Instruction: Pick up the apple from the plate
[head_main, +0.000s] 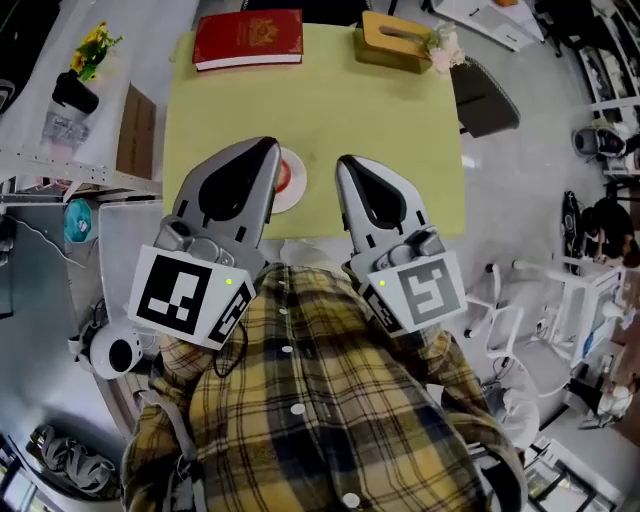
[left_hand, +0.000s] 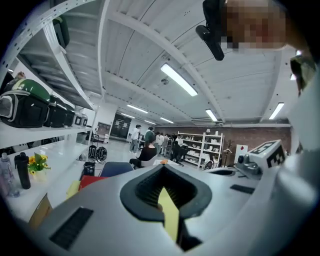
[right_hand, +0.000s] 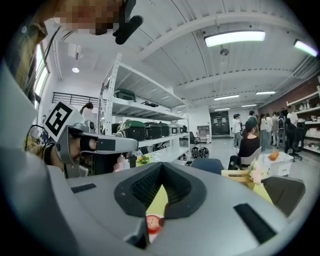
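A red apple (head_main: 284, 175) lies on a small white plate (head_main: 293, 196) near the front edge of the yellow-green table (head_main: 400, 130). My left gripper (head_main: 270, 146) hovers over the plate's left side and hides part of it. Its jaws are shut and empty. My right gripper (head_main: 343, 162) is just right of the plate, also shut with nothing in it. In the right gripper view the apple (right_hand: 151, 221) shows low down through the notch under the closed jaws (right_hand: 161, 169). The left gripper view shows only table colour through its closed jaws (left_hand: 163, 169).
A red book (head_main: 248, 38) and a wooden tissue box (head_main: 393, 40) with pale flowers (head_main: 441, 48) stand at the table's far edge. A dark chair (head_main: 487, 96) is at the right. A shelf at the left carries yellow flowers (head_main: 92, 45) and a black bottle (head_main: 75, 92). Several people stand far off.
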